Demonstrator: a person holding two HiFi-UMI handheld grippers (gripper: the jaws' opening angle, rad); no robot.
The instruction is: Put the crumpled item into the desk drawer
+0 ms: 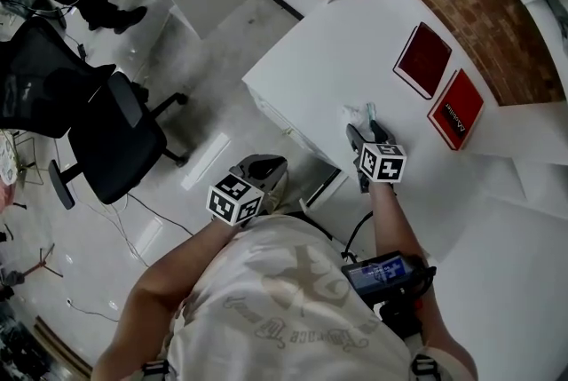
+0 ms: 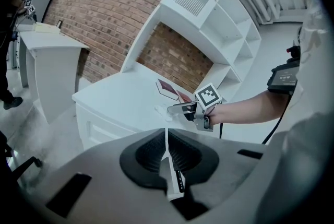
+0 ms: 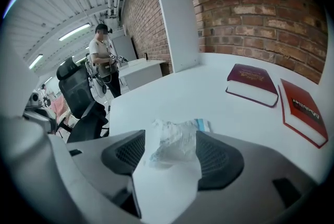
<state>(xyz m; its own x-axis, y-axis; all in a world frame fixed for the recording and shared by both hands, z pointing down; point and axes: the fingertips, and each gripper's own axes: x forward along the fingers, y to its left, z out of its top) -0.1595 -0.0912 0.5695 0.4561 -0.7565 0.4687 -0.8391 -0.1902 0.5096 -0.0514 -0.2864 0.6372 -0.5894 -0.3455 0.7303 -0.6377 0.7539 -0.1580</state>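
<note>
In the head view, you are holding the right gripper (image 1: 364, 138) over the white desk (image 1: 337, 51), its tips just beside the crumpled wrapper (image 1: 357, 114). The left gripper (image 1: 264, 172) is hanging off the desk's front edge. In the left gripper view, its jaws are sitting together, empty. In the right gripper view, the jaws are standing wide apart. The wrapper is lying on the desk between them, ungripped.
</note>
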